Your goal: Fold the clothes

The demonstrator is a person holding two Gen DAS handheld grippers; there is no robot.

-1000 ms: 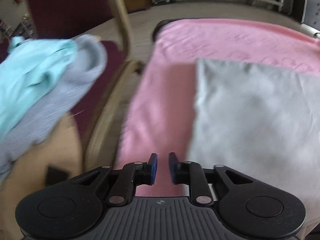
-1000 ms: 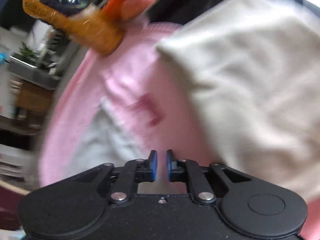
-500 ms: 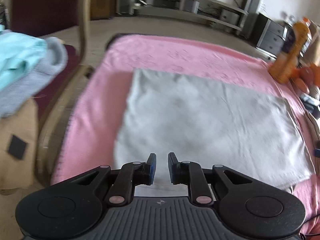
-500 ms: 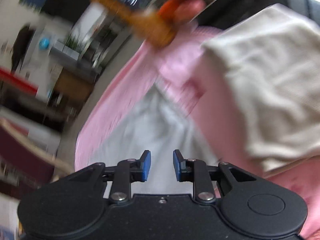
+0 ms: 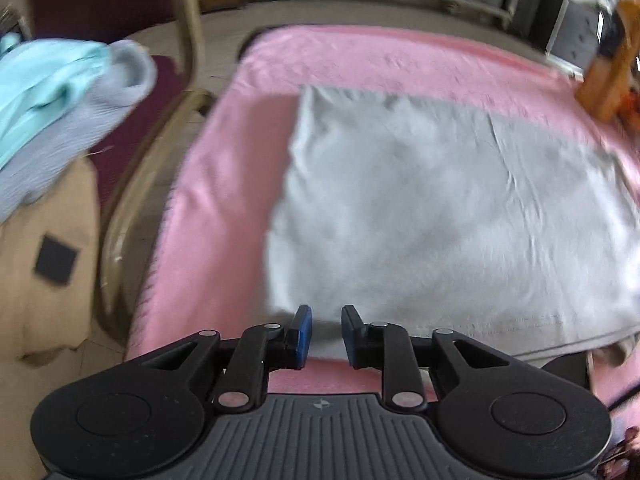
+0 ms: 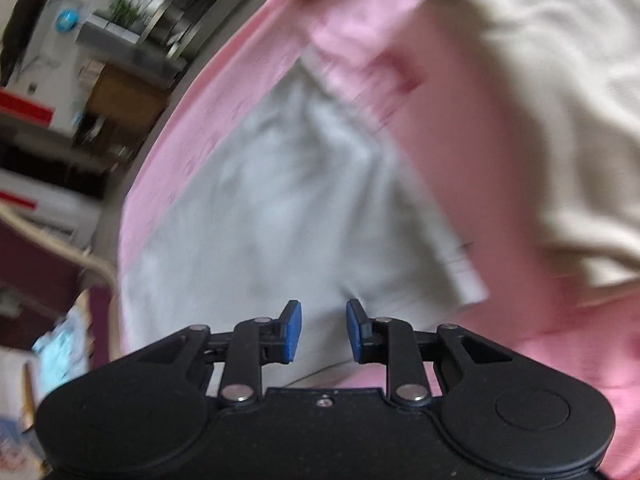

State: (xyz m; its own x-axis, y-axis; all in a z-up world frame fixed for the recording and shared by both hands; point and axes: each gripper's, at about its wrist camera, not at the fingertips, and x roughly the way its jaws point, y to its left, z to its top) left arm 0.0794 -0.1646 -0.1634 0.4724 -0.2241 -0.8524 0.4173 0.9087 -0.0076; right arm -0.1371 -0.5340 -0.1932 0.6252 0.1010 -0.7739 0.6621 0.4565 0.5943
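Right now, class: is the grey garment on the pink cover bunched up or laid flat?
Laid flat. The grey garment lies smooth on the pink cover, with straight edges and only faint creases. How many layers it has cannot be told.

pink blanket bare left of grey garment, chair frame flanking, orange bottle far right

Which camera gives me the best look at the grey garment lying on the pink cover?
The left wrist view: the grey garment lies flat on the pink cover, with three edges and a hem visible. The right wrist view shows it blurred, tilted and partly cut off by the gripper body.
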